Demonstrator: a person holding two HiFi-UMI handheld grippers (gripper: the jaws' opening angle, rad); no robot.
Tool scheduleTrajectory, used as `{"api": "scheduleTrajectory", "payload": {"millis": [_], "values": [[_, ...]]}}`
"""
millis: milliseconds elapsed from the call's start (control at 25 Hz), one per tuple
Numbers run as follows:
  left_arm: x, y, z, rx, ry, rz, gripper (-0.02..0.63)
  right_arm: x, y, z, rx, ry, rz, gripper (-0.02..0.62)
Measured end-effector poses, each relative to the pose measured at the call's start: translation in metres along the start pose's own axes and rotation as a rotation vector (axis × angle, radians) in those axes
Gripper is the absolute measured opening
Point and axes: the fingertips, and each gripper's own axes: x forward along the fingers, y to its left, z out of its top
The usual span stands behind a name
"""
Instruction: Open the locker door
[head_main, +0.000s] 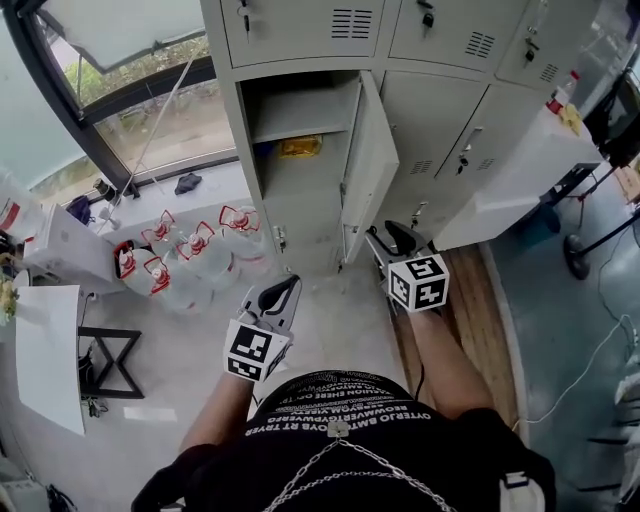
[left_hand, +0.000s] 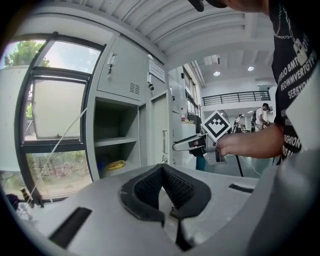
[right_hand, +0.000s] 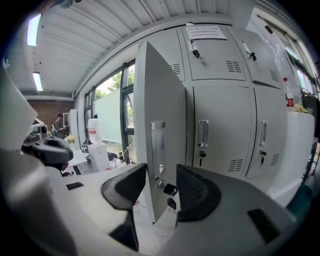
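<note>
The locker door (head_main: 368, 165) (right_hand: 160, 100) belongs to the lower compartment of the leftmost locker column (head_main: 300, 130) and stands swung out to the right of its opening, roughly square to the locker front. It is a tall, narrow panel of pale grey sheet metal. A recessed vertical handle strip (right_hand: 158, 145) sits near its free edge, with a round lock below it. A key (right_hand: 170, 190) sits in the lock and a second small key hangs beneath. The open compartment shows a shelf (head_main: 300, 120) in its upper part and a yellow item (head_main: 300, 147) on the level below. The right gripper (head_main: 385, 240) (right_hand: 161, 175) is at the door's free edge, low down at lock height. Its jaws are spread apart, one on each side of the panel, with the lock and key between them. Contact between the pads and the metal cannot be confirmed. The left gripper (head_main: 290, 288) (left_hand: 161, 172) is held in front of the person's body, well clear of the door and pointing toward the open compartment. Its jaws are closed tip to tip with nothing between them. Water bottles (head_main: 190, 255) stand on the floor to the left of the locker
</note>
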Motion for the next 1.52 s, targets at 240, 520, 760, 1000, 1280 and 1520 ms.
{"api": "scheduleTrajectory", "payload": {"millis": [240,520,760,1000,1280,1520], "values": [[0.000,-0.041,-0.001,-0.008,0.017,0.057,0.000,-0.008,-0.007,-0.012,-0.037,0.014,0.074,0.076],[-0.022,-0.081,0.000,-0.018,0.024,0.154,0.000,-0.073,0.009,-0.012,-0.019,-0.137,0.206,-0.003],[-0.041,-0.097,-0.009,-0.039,0.050,0.233,-0.002,-0.131,0.032,-0.061,-0.021,-0.093,0.276,-0.005],[-0.038,-0.111,-0.006,-0.073,0.075,0.225,0.000,-0.145,0.024,-0.071,-0.005,-0.094,0.294,-0.005],[-0.031,-0.126,0.005,0.003,0.078,0.245,-0.001,-0.148,0.018,-0.065,-0.005,-0.129,0.321,-0.005],[-0.009,-0.135,0.008,0.016,-0.037,0.208,0.000,-0.139,0.014,-0.047,-0.049,-0.156,0.357,-0.005]]}}
